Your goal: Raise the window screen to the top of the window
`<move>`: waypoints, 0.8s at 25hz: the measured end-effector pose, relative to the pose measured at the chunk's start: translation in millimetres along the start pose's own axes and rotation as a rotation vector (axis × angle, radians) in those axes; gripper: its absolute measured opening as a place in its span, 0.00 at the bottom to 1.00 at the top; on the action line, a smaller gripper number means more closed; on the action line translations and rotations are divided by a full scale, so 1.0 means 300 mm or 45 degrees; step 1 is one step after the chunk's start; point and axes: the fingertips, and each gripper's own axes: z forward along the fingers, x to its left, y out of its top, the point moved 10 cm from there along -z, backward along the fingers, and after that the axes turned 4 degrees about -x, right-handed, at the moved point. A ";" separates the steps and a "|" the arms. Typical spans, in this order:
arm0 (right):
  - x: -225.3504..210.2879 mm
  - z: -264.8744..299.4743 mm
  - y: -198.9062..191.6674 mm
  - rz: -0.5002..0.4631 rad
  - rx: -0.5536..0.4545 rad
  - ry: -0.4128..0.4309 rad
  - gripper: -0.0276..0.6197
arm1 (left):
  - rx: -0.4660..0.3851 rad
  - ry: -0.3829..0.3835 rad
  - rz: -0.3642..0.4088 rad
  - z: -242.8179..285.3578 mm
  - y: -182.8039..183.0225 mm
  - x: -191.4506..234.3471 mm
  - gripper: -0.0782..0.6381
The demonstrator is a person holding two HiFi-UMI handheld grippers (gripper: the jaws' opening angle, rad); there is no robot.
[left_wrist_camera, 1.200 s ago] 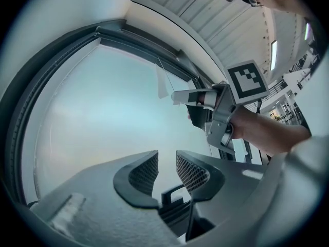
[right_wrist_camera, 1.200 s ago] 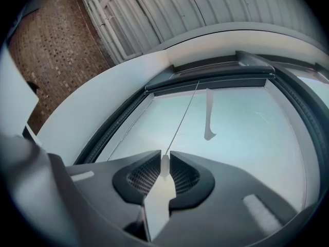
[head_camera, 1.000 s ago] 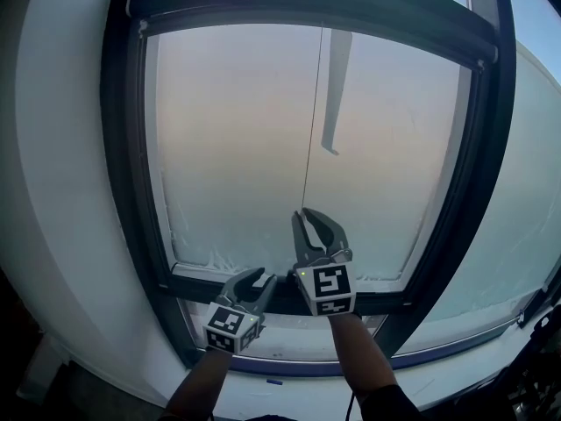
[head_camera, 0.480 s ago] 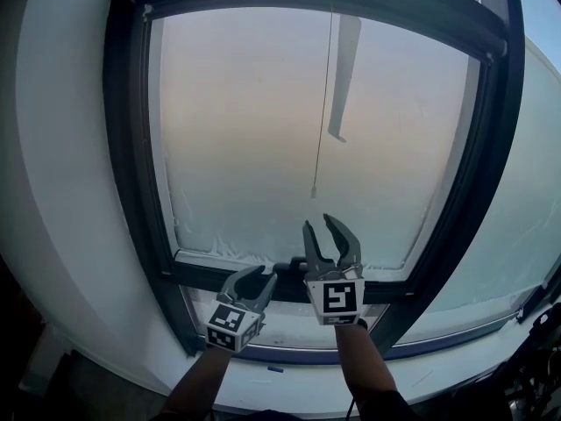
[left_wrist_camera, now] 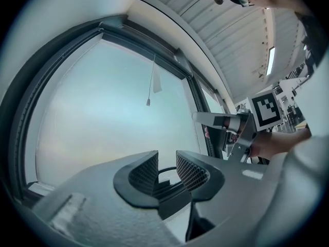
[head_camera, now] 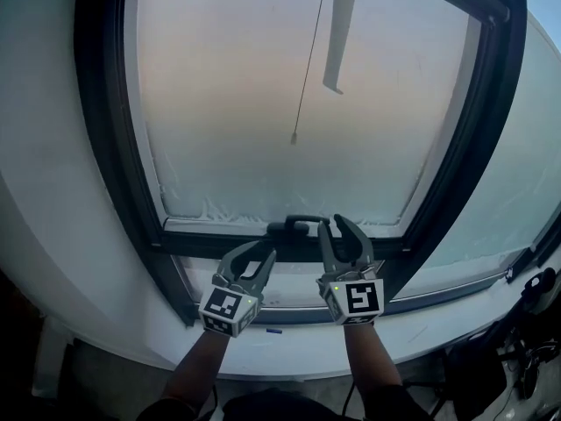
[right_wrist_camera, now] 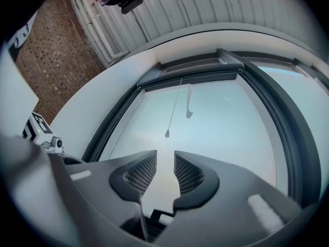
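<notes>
A frosted window pane [head_camera: 263,103] sits in a dark frame [head_camera: 101,147]. A thin pull cord hangs in front of it, its small end piece [head_camera: 294,138] dangling free, with a white strip [head_camera: 337,42] beside it. A dark housing [right_wrist_camera: 190,68] runs along the window's top. My right gripper [head_camera: 342,226] is low at the bottom rail, just right of a black handle [head_camera: 294,226]; its jaws are closing with nothing between them. My left gripper [head_camera: 254,254] is open just below the rail, left of the handle, and holds nothing.
A white sill [head_camera: 289,349] runs below the frame and a white wall [head_camera: 44,191] curves off to the left. A second pane [head_camera: 504,182] lies to the right. Dark cables and gear [head_camera: 517,349] sit at the lower right.
The right gripper let go of the cord and dropped to the bottom rail. The cord end now hangs free well above it. The left gripper sank slightly.
</notes>
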 end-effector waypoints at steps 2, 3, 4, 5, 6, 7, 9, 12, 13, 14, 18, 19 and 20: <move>-0.009 -0.059 -0.007 0.067 0.045 -0.036 0.20 | -0.010 -0.011 0.000 -0.023 -0.016 0.007 0.27; -0.016 -0.090 -0.016 0.079 0.067 -0.061 0.18 | -0.020 -0.010 -0.014 -0.033 -0.029 0.010 0.27; -0.022 -0.122 -0.026 0.084 0.087 -0.085 0.17 | -0.032 -0.010 -0.035 -0.042 -0.043 0.012 0.27; -0.026 -0.155 -0.035 0.085 0.107 -0.106 0.16 | -0.044 -0.015 -0.056 -0.051 -0.057 0.010 0.27; -0.028 -0.189 -0.042 0.083 0.116 -0.119 0.16 | -0.053 -0.023 -0.075 -0.061 -0.071 0.002 0.27; -0.031 -0.223 -0.047 0.077 0.113 -0.123 0.15 | -0.058 -0.034 -0.090 -0.071 -0.084 -0.009 0.27; -0.051 -0.293 -0.057 0.053 0.124 -0.134 0.14 | -0.060 -0.055 -0.102 -0.088 -0.102 -0.042 0.27; -0.114 -0.398 -0.067 0.016 0.146 -0.164 0.12 | -0.048 -0.073 -0.092 -0.108 -0.111 -0.103 0.27; -0.138 -0.431 -0.070 0.024 0.147 -0.174 0.12 | -0.044 -0.071 -0.085 -0.112 -0.108 -0.125 0.27; -0.161 -0.460 -0.070 0.046 0.142 -0.183 0.12 | -0.046 -0.066 -0.075 -0.113 -0.102 -0.147 0.26; -0.254 -0.590 -0.069 0.085 0.125 -0.153 0.10 | -0.080 -0.024 -0.040 -0.113 -0.070 -0.292 0.21; -0.280 -0.629 -0.069 0.099 0.135 -0.136 0.10 | -0.080 -0.006 -0.053 -0.113 -0.068 -0.340 0.20; -0.310 -0.667 -0.071 0.117 0.149 -0.118 0.09 | -0.076 0.010 -0.069 -0.113 -0.068 -0.388 0.20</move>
